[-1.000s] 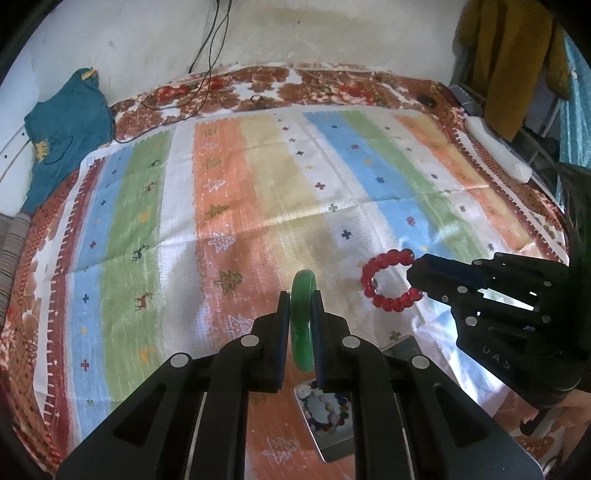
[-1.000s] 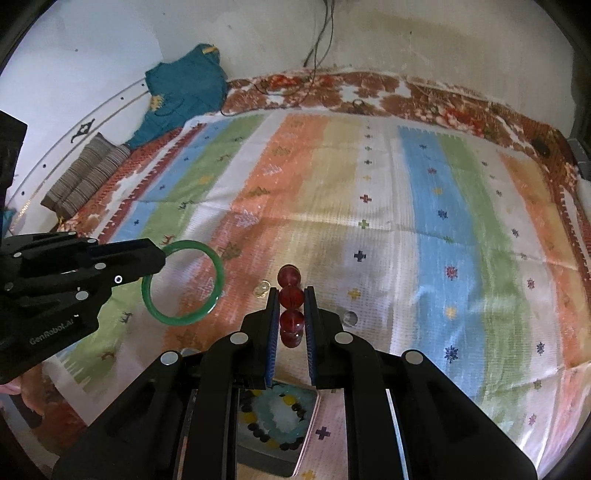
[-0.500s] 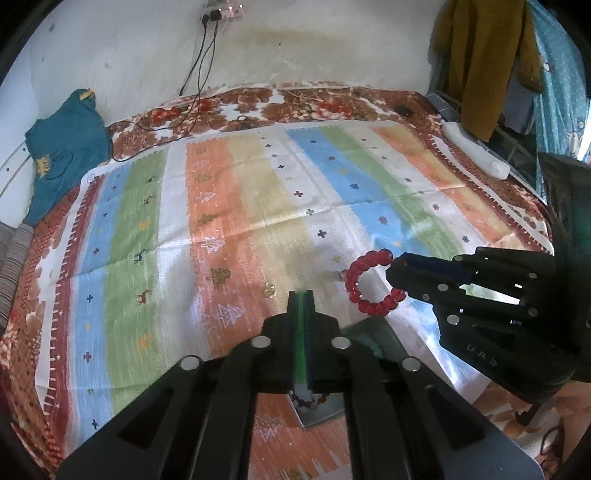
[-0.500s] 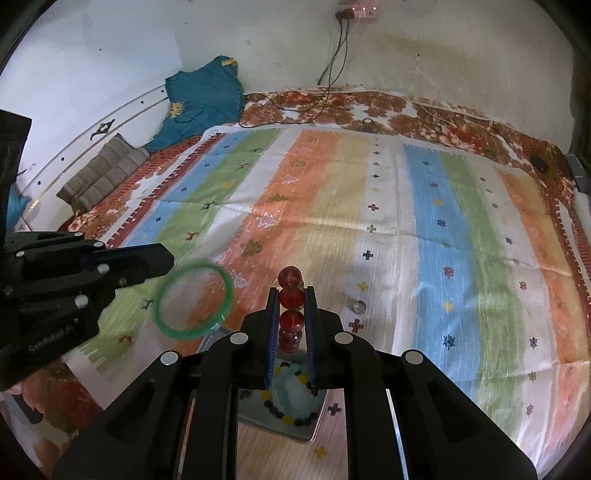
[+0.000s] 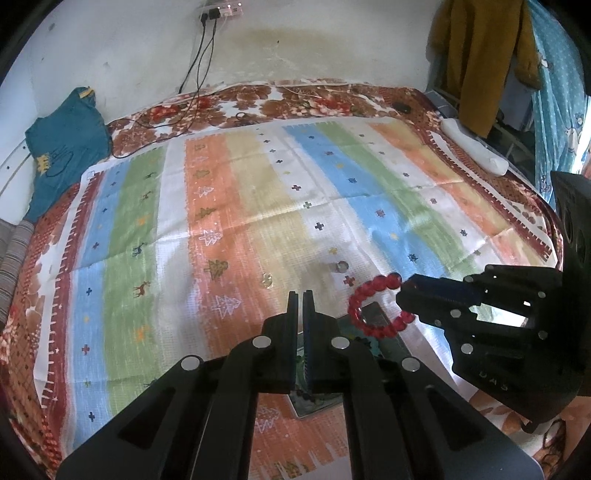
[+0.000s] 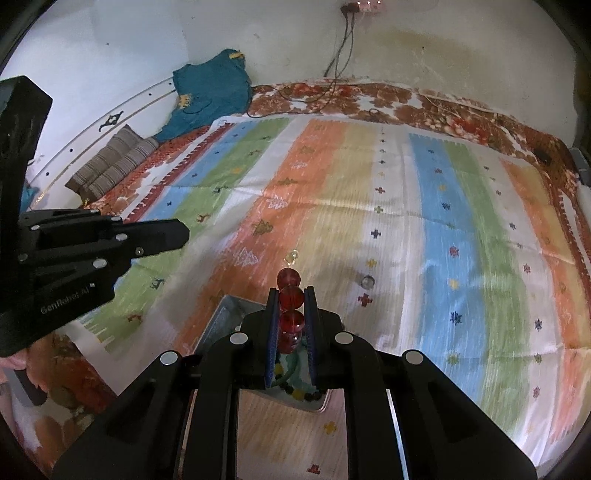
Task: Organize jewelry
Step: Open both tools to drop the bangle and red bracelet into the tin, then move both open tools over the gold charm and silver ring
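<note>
Green bangle (image 6: 291, 369) is released into tray (image 6: 221, 317) since earlier | left gripper (image 5: 300, 295) nearly closed, empty | right gripper (image 6: 291, 295) clamped on red glossy bead bracelet (image 5: 373, 304); bangle seen only in right view.

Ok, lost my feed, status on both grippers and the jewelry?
Left gripper shut, empty. Right gripper shut on red bead bracelet, above metal tray. Two loose beads on the cloth, clear of tray.

This is a bedroom in a home. A big bed with a striped blanket (image 5: 258, 206) fills the middle, clothes (image 5: 476, 55) hang upper right, chargers (image 5: 218, 11) plug in up top.
</note>
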Demonstrator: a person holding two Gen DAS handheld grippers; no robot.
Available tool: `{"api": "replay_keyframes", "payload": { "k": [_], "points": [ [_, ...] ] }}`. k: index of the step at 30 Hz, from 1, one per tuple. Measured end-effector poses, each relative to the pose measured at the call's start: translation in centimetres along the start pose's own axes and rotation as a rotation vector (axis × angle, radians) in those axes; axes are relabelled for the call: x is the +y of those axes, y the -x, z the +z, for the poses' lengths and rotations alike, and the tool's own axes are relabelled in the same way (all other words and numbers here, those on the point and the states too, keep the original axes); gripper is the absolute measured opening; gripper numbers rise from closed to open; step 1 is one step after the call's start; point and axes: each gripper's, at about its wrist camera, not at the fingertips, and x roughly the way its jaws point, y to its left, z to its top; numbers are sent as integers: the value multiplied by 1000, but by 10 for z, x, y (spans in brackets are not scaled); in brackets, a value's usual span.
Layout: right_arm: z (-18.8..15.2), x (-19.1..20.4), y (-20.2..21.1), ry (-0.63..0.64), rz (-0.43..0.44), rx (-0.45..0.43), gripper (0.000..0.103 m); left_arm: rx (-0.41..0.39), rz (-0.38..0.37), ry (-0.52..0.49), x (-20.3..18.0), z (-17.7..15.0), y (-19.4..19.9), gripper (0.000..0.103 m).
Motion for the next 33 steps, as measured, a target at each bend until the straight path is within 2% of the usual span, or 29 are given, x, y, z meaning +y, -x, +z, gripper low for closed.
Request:
{"api": "replay_keyframes", "payload": {
  "k": [3, 5, 7, 12, 15, 19, 24, 29, 33],
  "points": [
    [-1, -3, 3, -15, 2, 0, 17, 1, 5, 19, 3, 1, 0, 4],
    [-1, -5, 3, -25, -2, 1, 28, 3, 6, 27, 5, 1, -1, 4],
    [0, -8, 0, -33, -13, 9, 30, 6, 14, 30, 6, 1, -2, 6],
    [1, -18, -9, -50, -36, 39, 40, 28, 29, 43, 10, 2, -11, 28],
    [3, -24, -16, -58, -50, 59, 44, 50, 47, 60, 17, 4, -20, 36],
    [7, -29, -28, -51, -67, 95, 47, 80, 63, 83, 26, 6, -32, 47],
    [14, -37, -41, -47, -80, 127, 48, 115, 83, 88, 33, 10, -48, 48],
    [17, -40, -55, -33, -78, 167, 50, 159, 99, 62, 32, 16, -67, 57],
    [20, -44, -68, -21, -82, 203, 51, 193, 106, 42, 33, 18, -83, 58]
  ]
}}
